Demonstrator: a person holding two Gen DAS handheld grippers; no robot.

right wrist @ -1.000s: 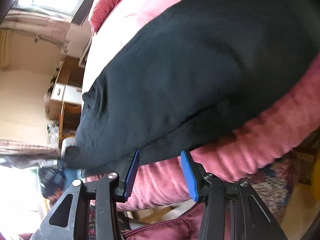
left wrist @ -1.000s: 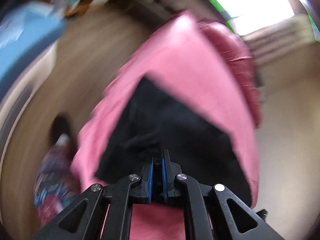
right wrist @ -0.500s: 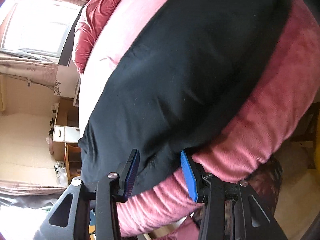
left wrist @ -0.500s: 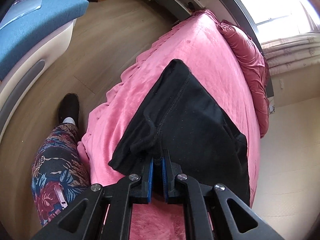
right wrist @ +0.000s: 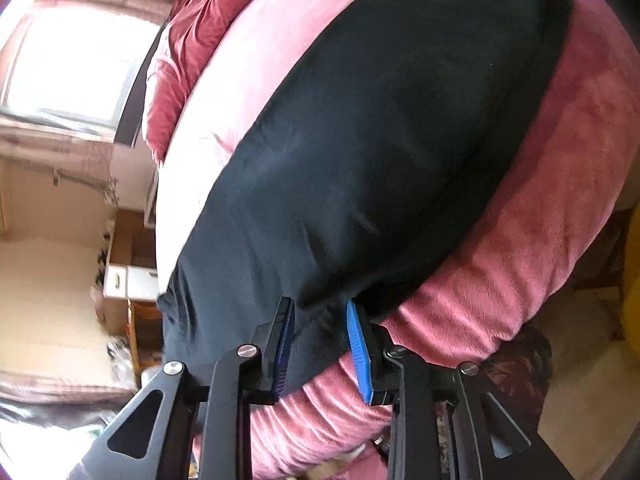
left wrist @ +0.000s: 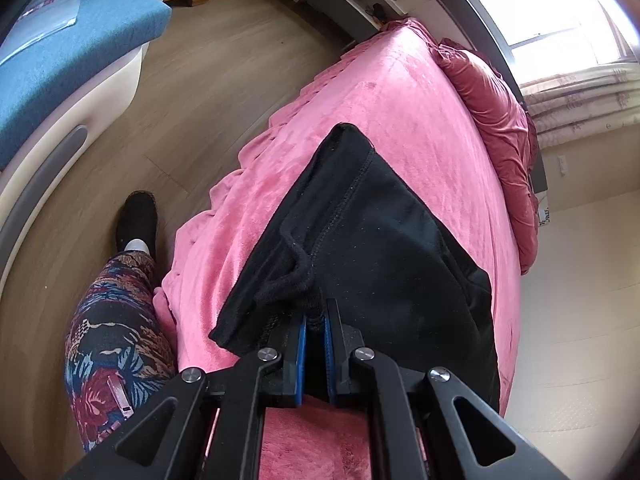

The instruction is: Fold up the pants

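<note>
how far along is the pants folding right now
Early to midway, it seems. Done: the black pants lie spread on the pink bed, apparently already doubled leg on leg. In hand: the left claw is shut on the waistband by the drawstring; the right claw is open around the other edge. Left: gripping there and folding over.

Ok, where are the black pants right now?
The black pants lie on the pink blanket on the bed; the left gripper is shut on their drawstring end, and the right gripper is open around an edge.

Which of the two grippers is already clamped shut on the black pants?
The left gripper: its blue pads pinch the pants at the drawstring waist. The right gripper is open, its jaws astride the fabric edge.
</note>
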